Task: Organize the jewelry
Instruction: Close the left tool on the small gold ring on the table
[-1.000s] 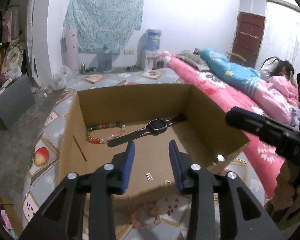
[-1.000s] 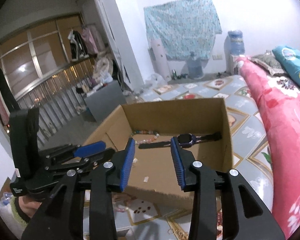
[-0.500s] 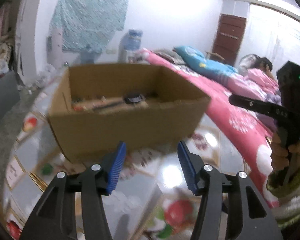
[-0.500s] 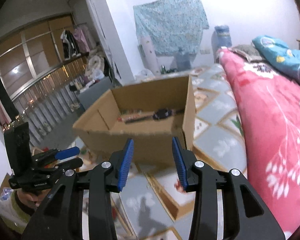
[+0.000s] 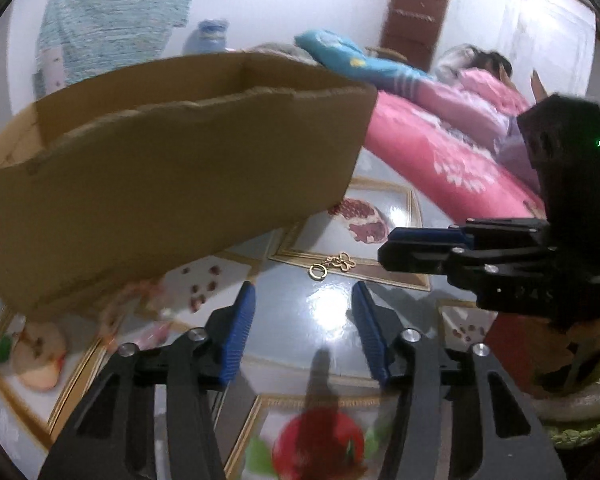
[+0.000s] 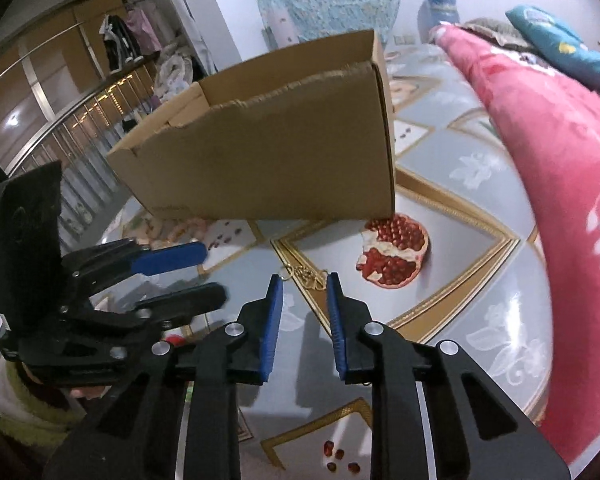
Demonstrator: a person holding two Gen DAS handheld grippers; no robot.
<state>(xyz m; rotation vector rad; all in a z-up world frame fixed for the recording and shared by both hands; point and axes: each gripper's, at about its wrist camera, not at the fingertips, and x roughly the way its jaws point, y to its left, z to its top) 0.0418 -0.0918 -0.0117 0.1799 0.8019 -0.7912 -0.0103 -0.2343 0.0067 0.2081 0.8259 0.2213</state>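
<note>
Here a cardboard box (image 6: 268,148) stands at the far side of the fruit-patterned tabletop (image 6: 480,264), nearer which the left gripper (image 5: 303,332) and the right gripper (image 6: 304,312) are both closing on nothing, just short of a gold butterfly chain (image 5: 332,265) lying loose.

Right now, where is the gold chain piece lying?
The gold chain piece lies on the patterned floor just ahead of the right hand-held gripper, between the cardboard box and the printed pomegranate.

Gold chain (image 6: 306,276) on floor, before box (image 6: 268,152).
</note>
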